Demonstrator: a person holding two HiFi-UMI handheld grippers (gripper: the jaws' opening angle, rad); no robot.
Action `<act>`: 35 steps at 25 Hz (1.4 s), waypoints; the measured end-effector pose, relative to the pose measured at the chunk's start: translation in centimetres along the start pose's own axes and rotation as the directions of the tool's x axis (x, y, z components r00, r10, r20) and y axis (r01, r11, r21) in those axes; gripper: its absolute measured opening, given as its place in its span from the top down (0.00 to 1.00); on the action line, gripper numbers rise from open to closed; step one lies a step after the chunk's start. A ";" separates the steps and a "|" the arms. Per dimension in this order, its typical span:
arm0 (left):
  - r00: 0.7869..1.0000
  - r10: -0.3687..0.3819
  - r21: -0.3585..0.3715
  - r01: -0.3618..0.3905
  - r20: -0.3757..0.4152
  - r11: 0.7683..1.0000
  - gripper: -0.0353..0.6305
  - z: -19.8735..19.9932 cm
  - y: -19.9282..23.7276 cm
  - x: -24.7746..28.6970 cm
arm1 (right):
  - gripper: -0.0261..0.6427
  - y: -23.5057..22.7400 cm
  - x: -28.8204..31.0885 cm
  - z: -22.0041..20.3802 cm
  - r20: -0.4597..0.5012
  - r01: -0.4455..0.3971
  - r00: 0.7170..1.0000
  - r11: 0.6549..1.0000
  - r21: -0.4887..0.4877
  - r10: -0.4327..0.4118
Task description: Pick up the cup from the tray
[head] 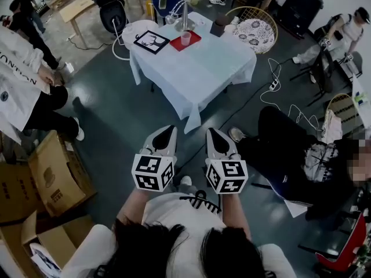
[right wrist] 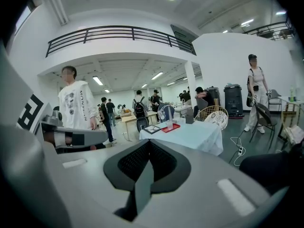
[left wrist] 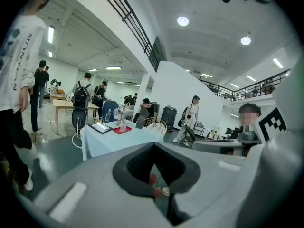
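Observation:
A clear cup (head: 185,37) stands on a red tray (head: 192,41) at the far end of a table with a white cloth (head: 197,74). Both my grippers hang over the grey floor, well short of the table. In the head view my left gripper (head: 164,136) and right gripper (head: 217,136) are side by side, jaws together and empty. The left gripper view has the cup (left wrist: 123,127) and tray (left wrist: 122,130) far beyond my shut left gripper (left wrist: 154,161). In the right gripper view, the cup (right wrist: 169,124) is far beyond my shut right gripper (right wrist: 148,158).
A black-framed picture (head: 152,41) lies beside the tray. A wicker chair (head: 253,30) stands behind the table. Cables (head: 278,91) trail on the floor to its right. A seated person in black (head: 290,155) is at right, cardboard boxes (head: 52,172) at left. Several people stand around.

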State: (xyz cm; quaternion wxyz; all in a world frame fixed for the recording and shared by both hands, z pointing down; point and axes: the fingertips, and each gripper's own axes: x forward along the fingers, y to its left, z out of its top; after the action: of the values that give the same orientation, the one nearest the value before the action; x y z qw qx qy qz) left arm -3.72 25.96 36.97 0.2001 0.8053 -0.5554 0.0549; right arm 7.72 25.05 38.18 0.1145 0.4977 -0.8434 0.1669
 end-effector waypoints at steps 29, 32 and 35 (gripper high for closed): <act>0.997 0.069 -0.005 -0.069 0.025 0.998 0.95 0.3 -0.3 5.0 | 0.91 -4.7 3.1 1.1 0.014 -0.038 0.999 0.998 -0.043 0.039; 0.998 0.056 -0.004 -0.056 0.019 0.998 0.95 0.8 0.8 7.1 | 0.90 -5.5 5.0 1.6 0.010 -0.025 1.000 0.999 -0.047 0.026; 0.999 0.042 0.001 -0.042 0.009 0.999 0.95 1.6 2.0 9.3 | 0.90 -6.3 7.1 2.4 0.007 -0.015 1.000 0.999 -0.036 0.015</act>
State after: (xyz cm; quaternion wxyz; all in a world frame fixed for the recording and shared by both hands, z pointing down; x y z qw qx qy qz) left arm -2.28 16.59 38.91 0.1960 0.7937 -0.5732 0.0556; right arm 9.75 15.57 39.55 0.1192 0.4897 -0.8504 0.1507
